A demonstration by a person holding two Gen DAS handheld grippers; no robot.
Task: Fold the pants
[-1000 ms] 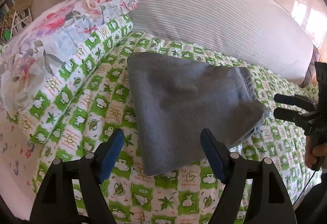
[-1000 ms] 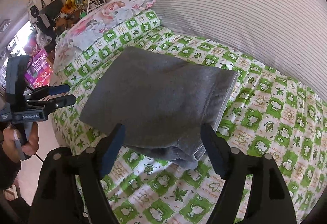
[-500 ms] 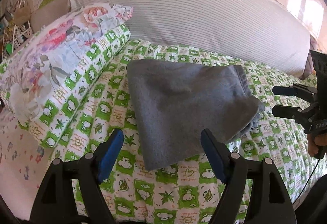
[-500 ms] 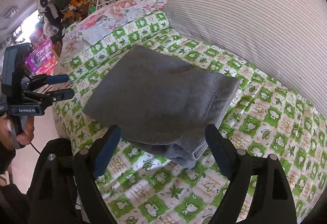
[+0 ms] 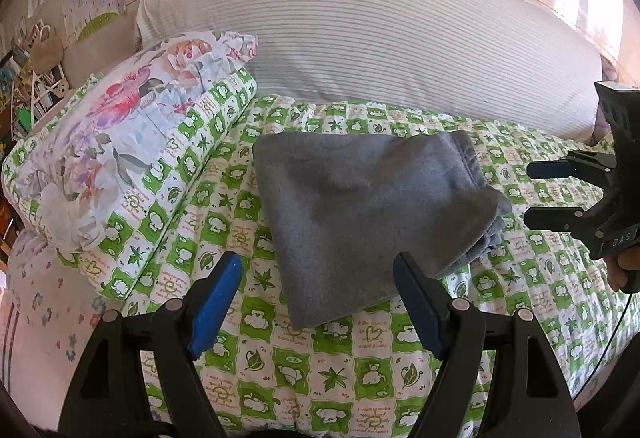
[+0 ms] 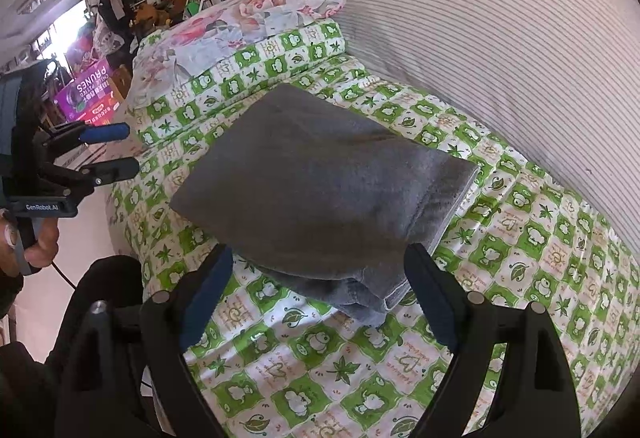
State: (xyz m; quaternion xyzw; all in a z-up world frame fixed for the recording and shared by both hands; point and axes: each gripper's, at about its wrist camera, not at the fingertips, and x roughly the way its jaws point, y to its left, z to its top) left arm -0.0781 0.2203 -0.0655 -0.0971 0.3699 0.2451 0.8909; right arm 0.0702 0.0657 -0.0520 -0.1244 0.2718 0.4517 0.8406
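The grey pants (image 5: 360, 210) lie folded into a thick rectangle on the green-and-white patterned bed cover (image 5: 320, 366); they also show in the right wrist view (image 6: 320, 182). My left gripper (image 5: 318, 302) is open and empty, held above the near edge of the bundle. My right gripper (image 6: 318, 290) is open and empty, above the layered end of the bundle. Each gripper shows in the other's view, the right at the right side (image 5: 554, 194) and the left at the left side (image 6: 110, 152), both apart from the pants.
A floral pillow (image 5: 120, 142) lies on the bed left of the pants. A large striped white cushion (image 5: 380, 38) runs along the back. The bed's front edge drops off near the grippers. Cluttered shelves and a purple box (image 6: 88, 90) stand beyond the bed.
Both grippers have drawn back and up from the pants, so the bundle looks smaller and further off. The pants have not moved. Both grippers stay open.
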